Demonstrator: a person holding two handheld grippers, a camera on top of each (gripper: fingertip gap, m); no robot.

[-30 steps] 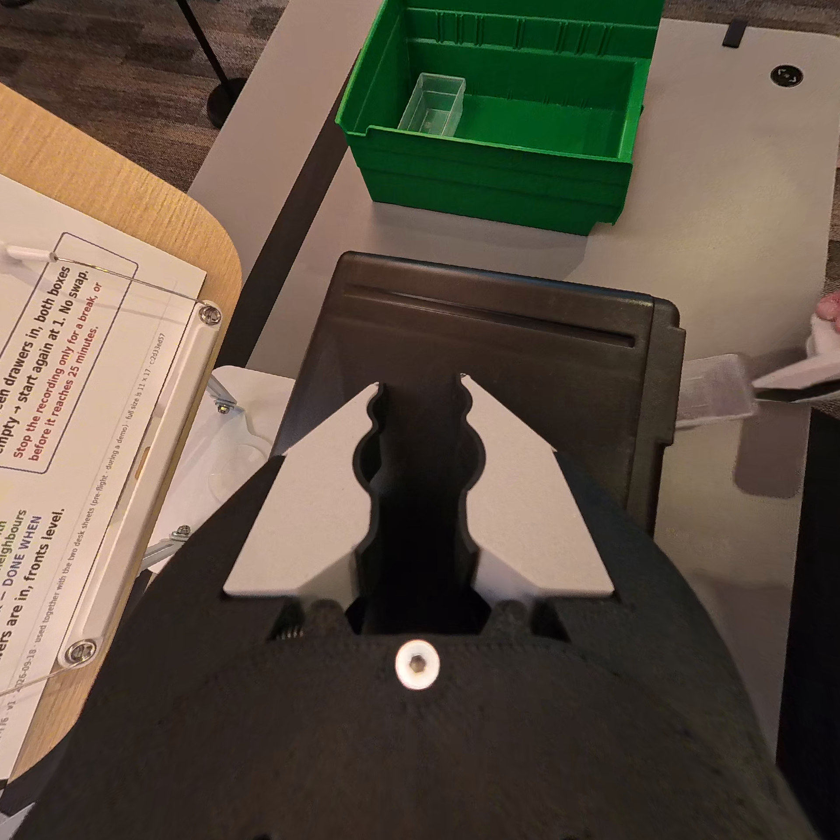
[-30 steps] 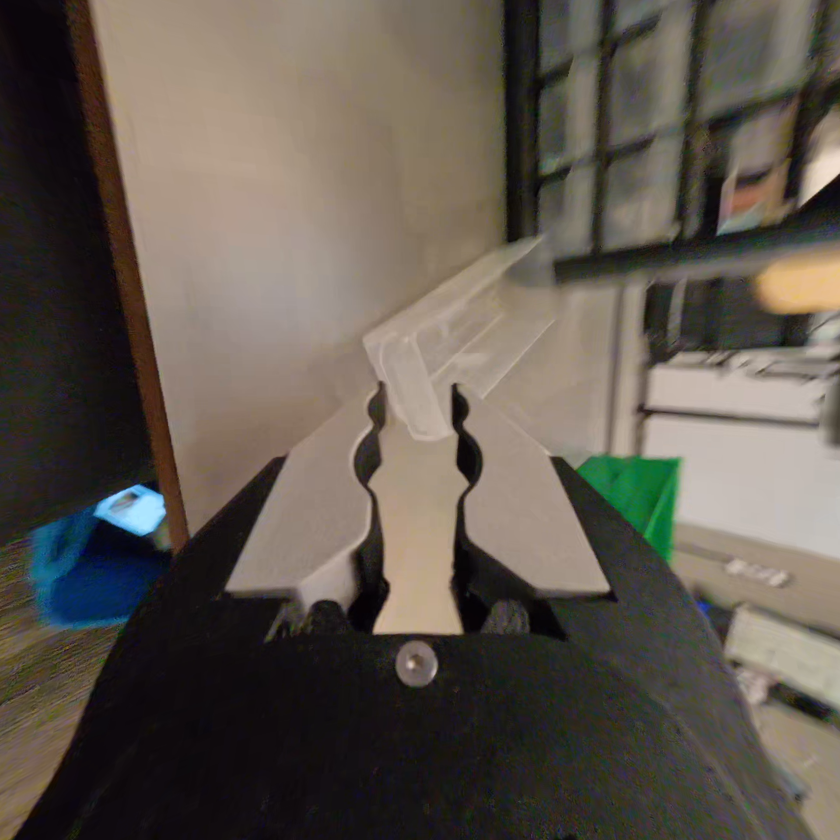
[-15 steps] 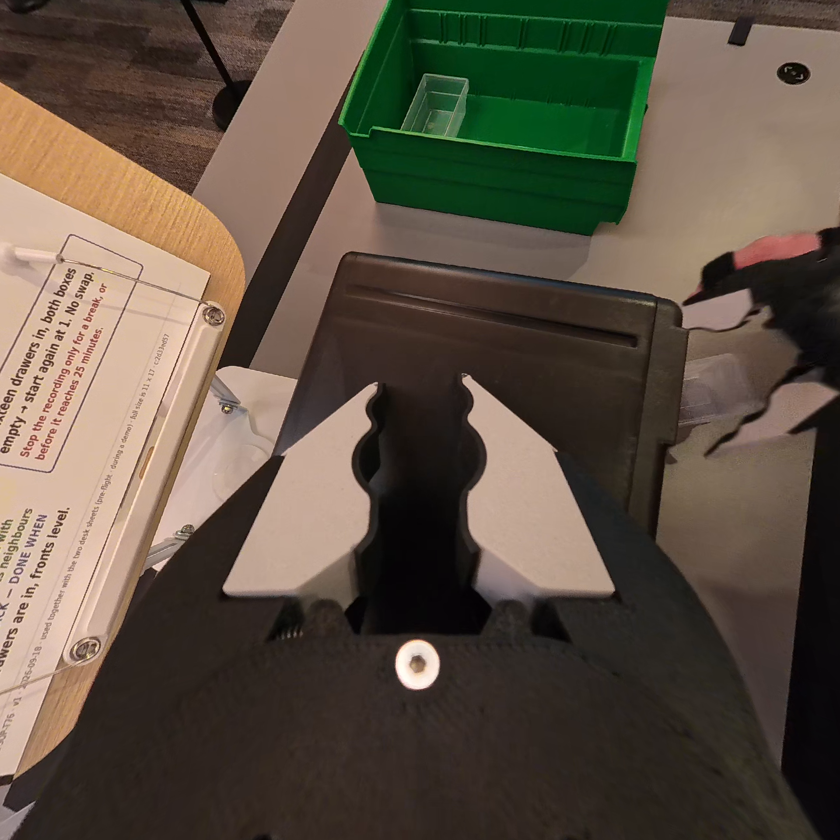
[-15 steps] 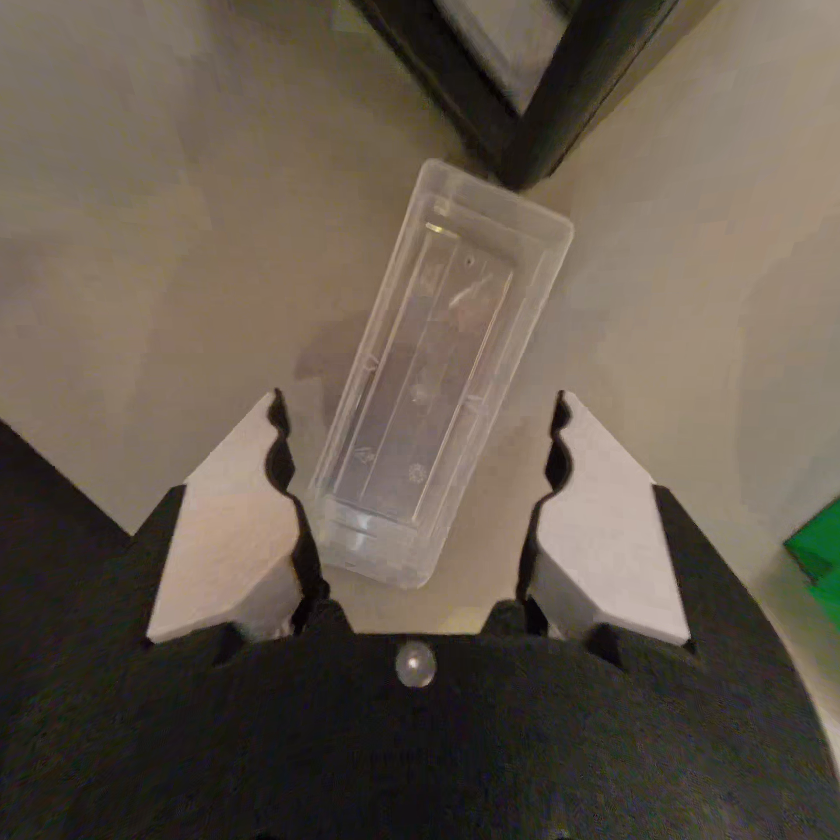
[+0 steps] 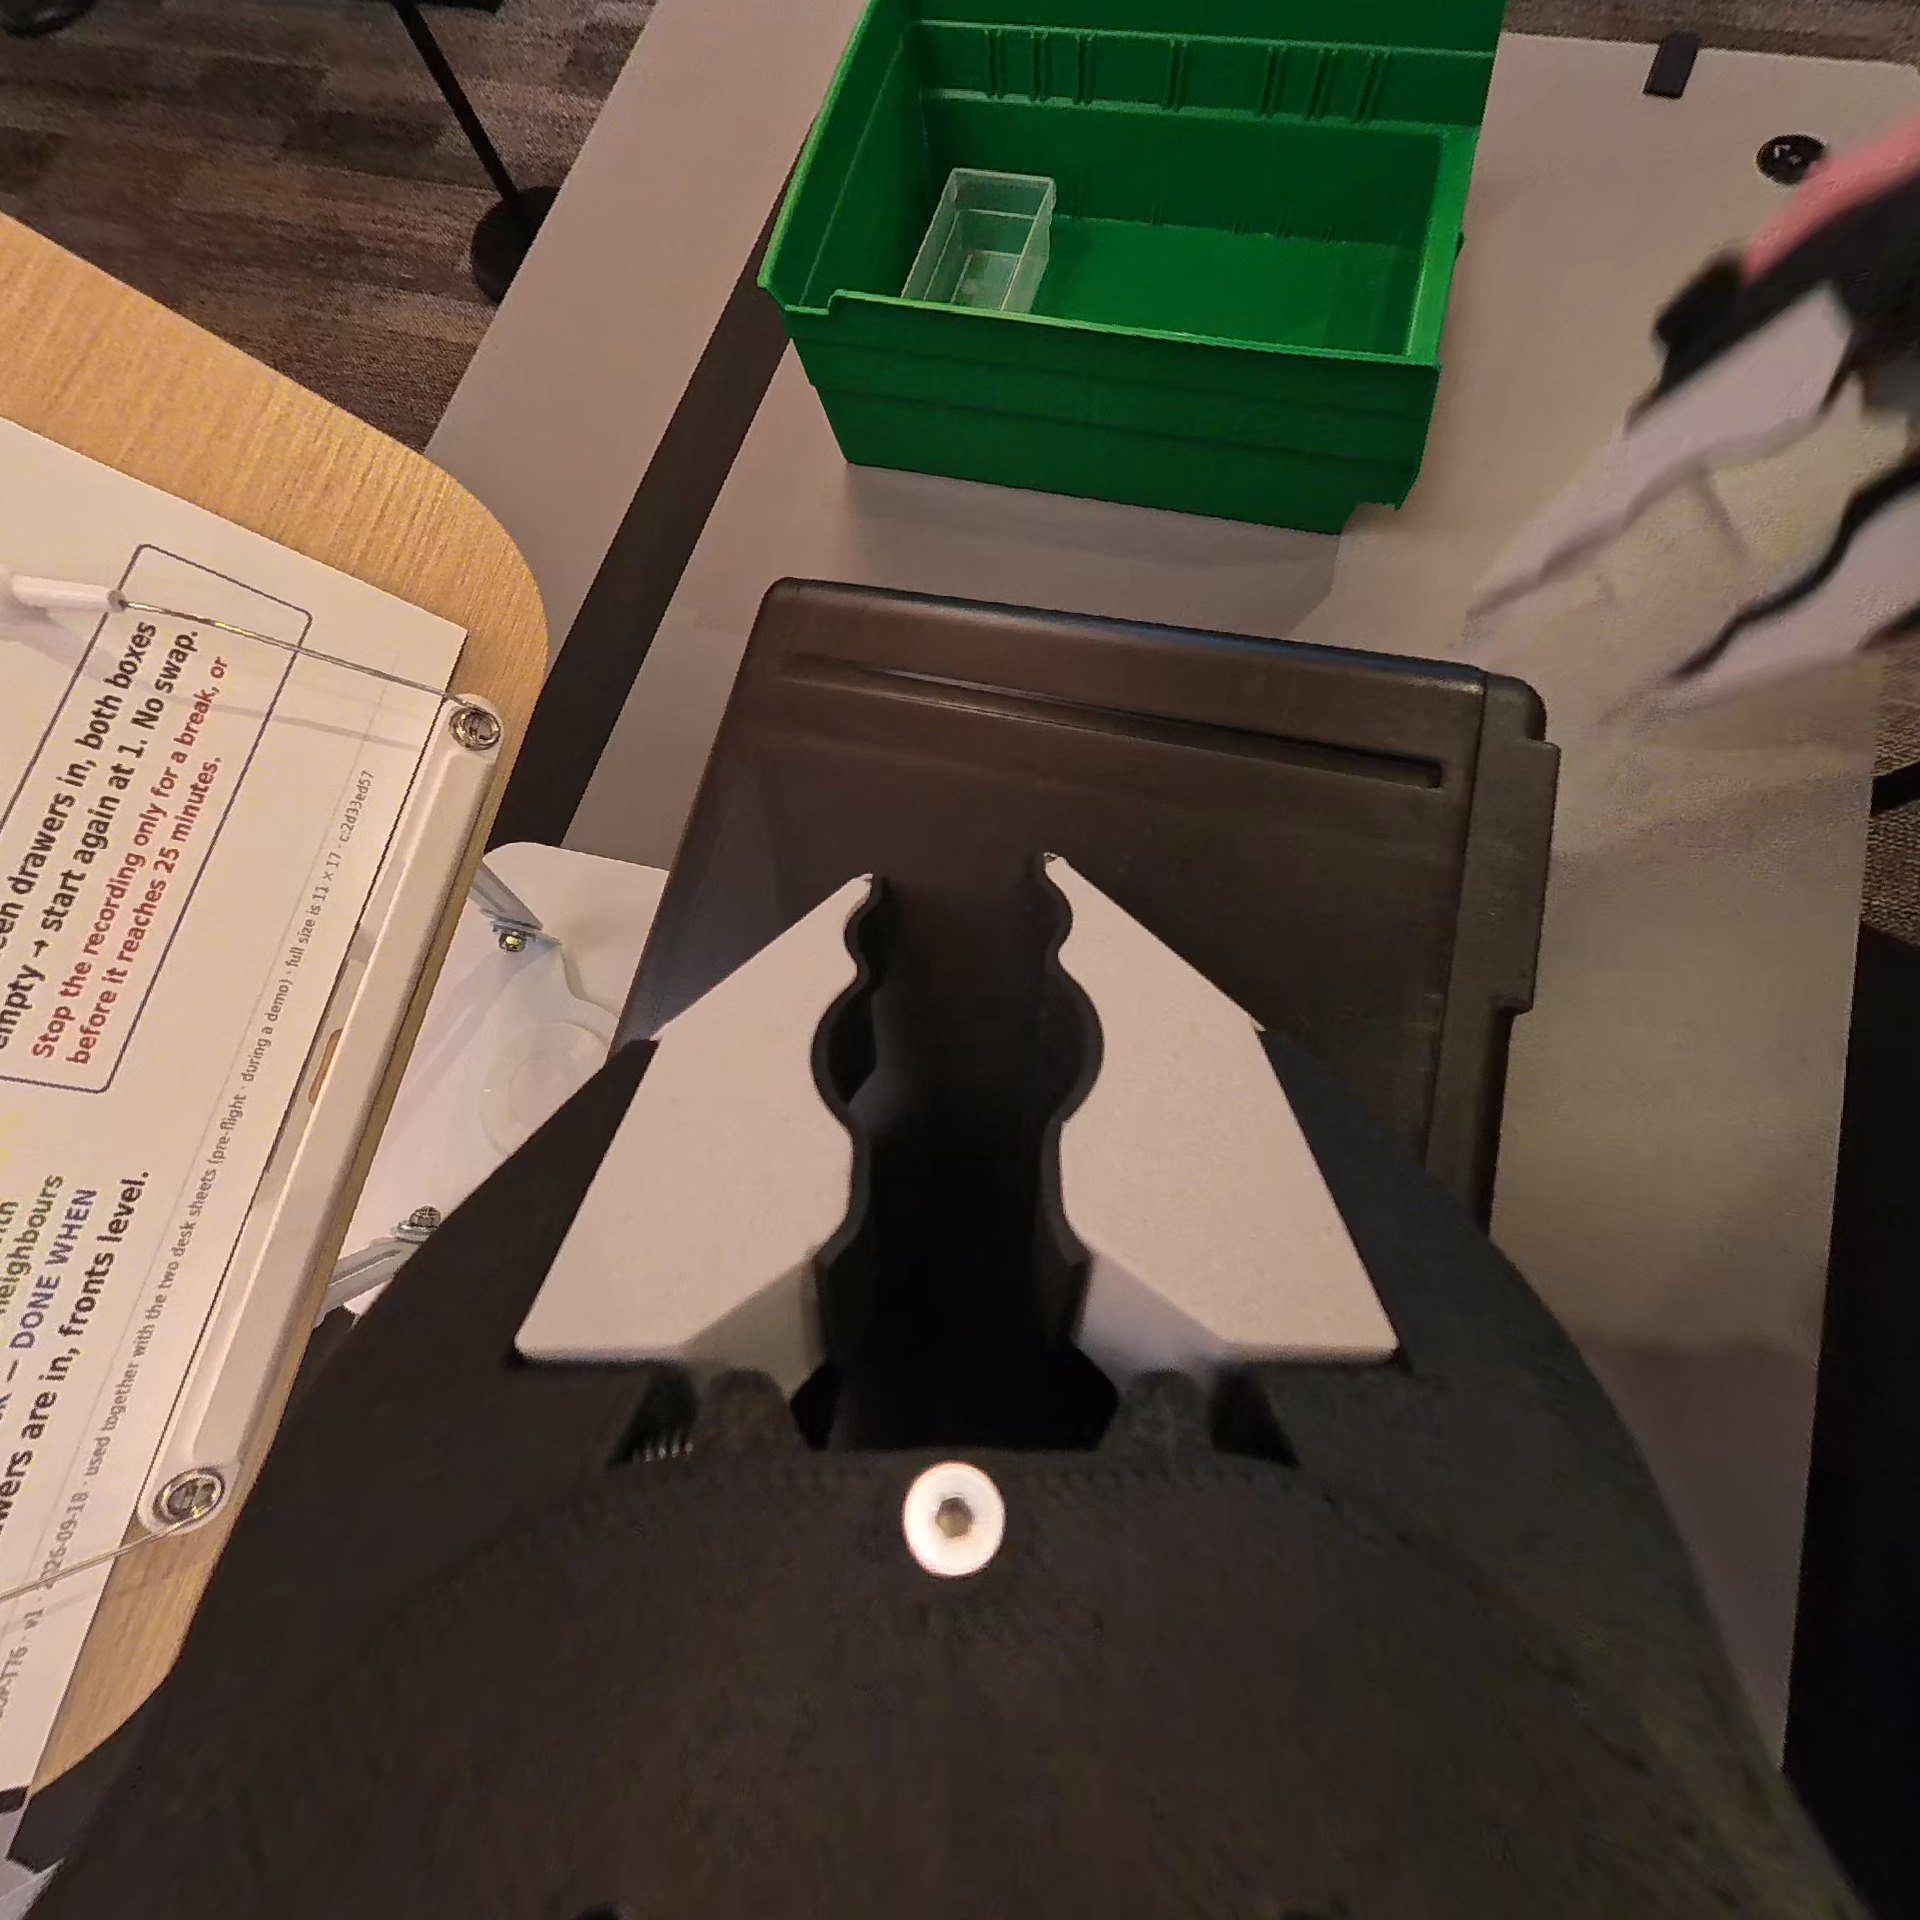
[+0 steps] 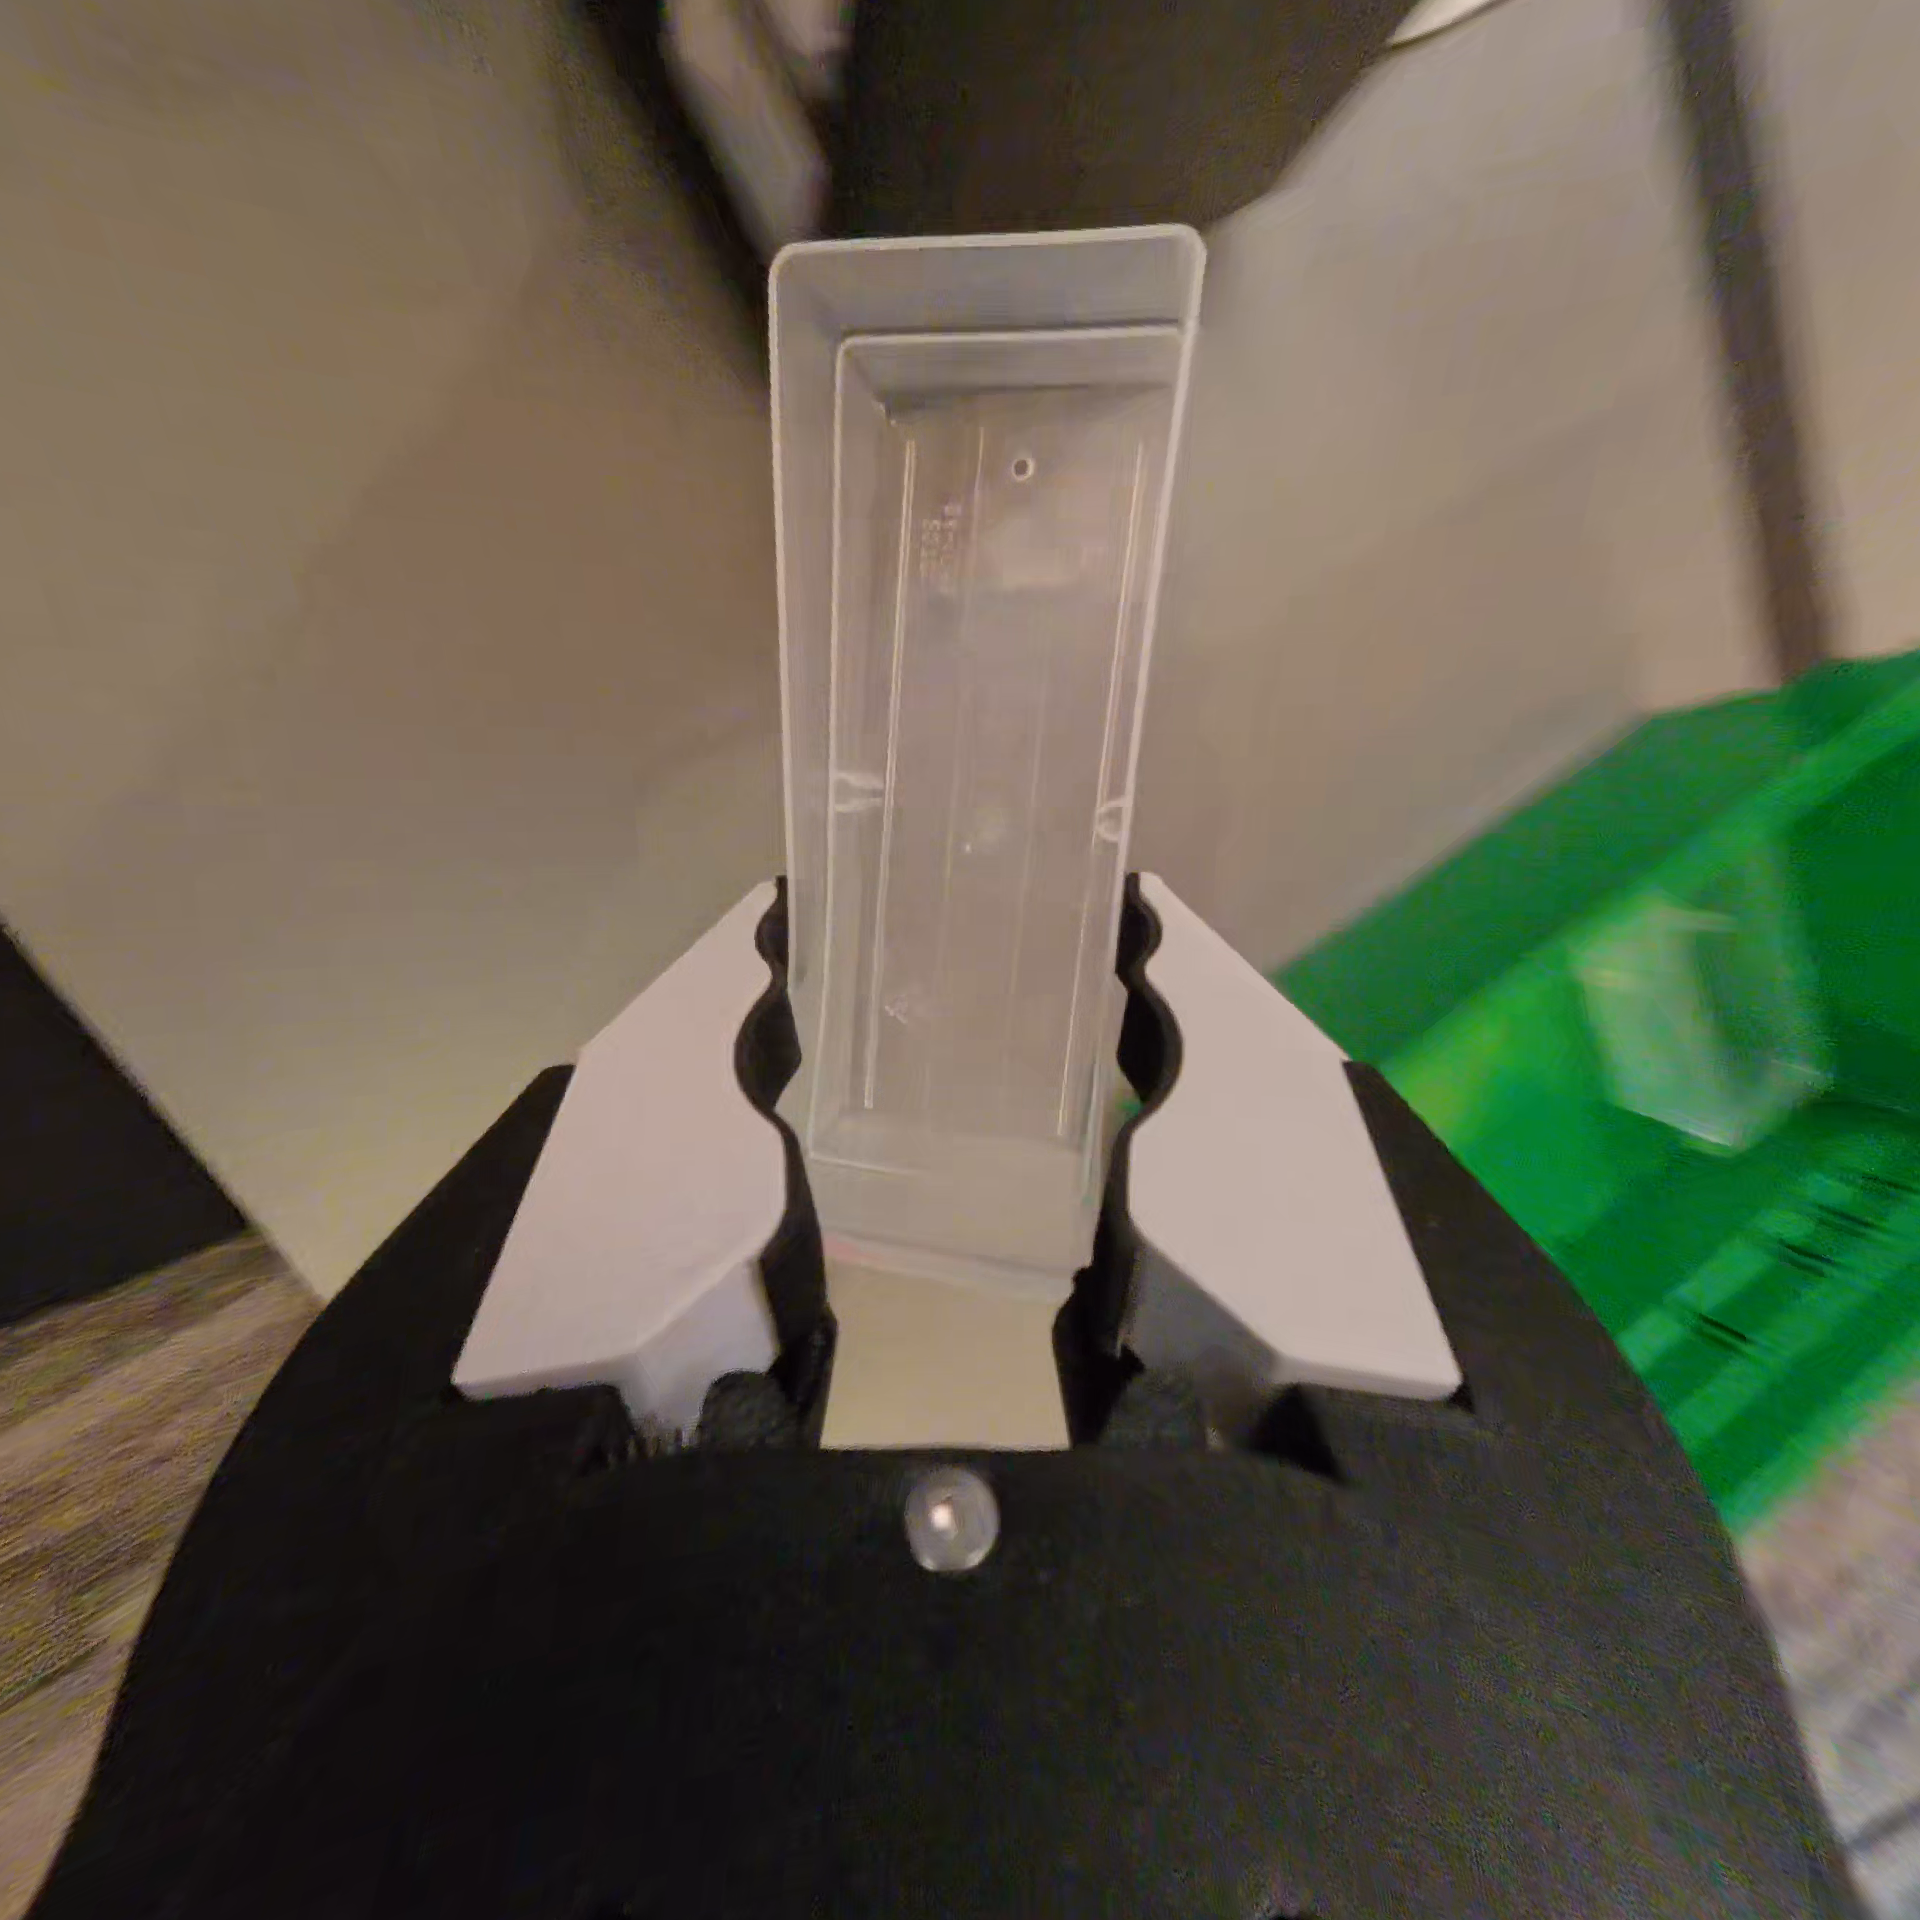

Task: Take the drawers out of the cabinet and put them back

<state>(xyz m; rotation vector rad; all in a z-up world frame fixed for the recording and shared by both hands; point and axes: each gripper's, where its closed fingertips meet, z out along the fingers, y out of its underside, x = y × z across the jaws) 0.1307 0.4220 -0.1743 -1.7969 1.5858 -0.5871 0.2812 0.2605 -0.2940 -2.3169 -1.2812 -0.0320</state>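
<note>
The black cabinet (image 5: pixel 1122 831) lies on the grey table (image 5: pixel 1662 1195), its drawer side facing right. My left gripper (image 5: pixel 958 873) sits over its near end with the jaws close together and the tips against its top. I cannot see anything pinched between them. My right gripper (image 6: pixel 956 894) is shut on a clear plastic drawer (image 6: pixel 987 623), gripping its long sides at the near end. It holds the drawer above the table. In the left wrist view this gripper (image 5: pixel 1704 499) is a blur at the upper right, beside the green bin (image 5: pixel 1122 395). Another clear drawer (image 5: pixel 982 244) lies inside the bin.
A wooden table (image 5: pixel 343 499) at the left carries a printed sheet under a clear holder (image 5: pixel 156 935). A white stand (image 5: pixel 540 997) sits between it and the cabinet. A black pole base (image 5: pixel 509 234) stands on the floor beyond. The green bin (image 6: pixel 1558 987) is at the right in the right wrist view.
My right gripper held the drawer by its front tab, then opened with the drawer on the table. It is now shut on the drawer's sides, raised near the bin. The left has not moved.
</note>
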